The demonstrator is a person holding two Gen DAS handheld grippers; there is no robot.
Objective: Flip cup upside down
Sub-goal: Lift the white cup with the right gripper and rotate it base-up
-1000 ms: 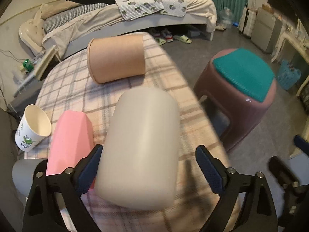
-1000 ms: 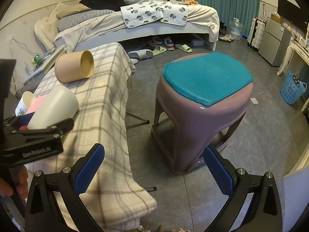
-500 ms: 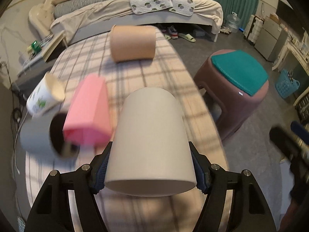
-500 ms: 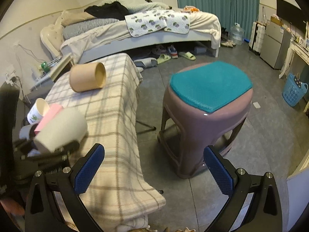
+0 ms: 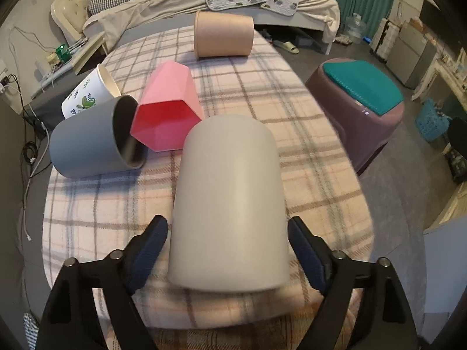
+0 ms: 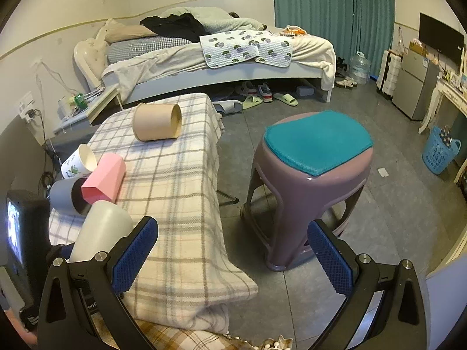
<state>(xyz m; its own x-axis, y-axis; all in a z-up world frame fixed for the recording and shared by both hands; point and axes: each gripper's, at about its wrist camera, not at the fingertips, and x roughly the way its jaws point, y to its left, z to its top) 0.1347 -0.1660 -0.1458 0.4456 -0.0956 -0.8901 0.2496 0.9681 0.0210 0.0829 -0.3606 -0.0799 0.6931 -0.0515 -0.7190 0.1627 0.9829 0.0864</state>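
A plain off-white cup (image 5: 229, 201) stands upside down, closed base up, on the plaid-covered table (image 5: 306, 145) near its front edge. My left gripper (image 5: 229, 253) sits around its lower part with both blue pads a little apart from the cup wall, so it is open. The cup also shows in the right wrist view (image 6: 100, 229), at the left. My right gripper (image 6: 233, 259) is open and empty, out over the floor to the right of the table.
Other cups lie on their sides on the table: grey (image 5: 93, 140), pink (image 5: 167, 108), a white printed one (image 5: 87, 94) and a tan one (image 5: 223, 35) farther back. A purple stool with a teal cushion (image 6: 315, 163) stands right of the table. A bed lies behind.
The left gripper turned the off-white cup from lying tilted to standing base up on the table, then its pads came off the cup wall. The right gripper stayed open, drifting slightly.
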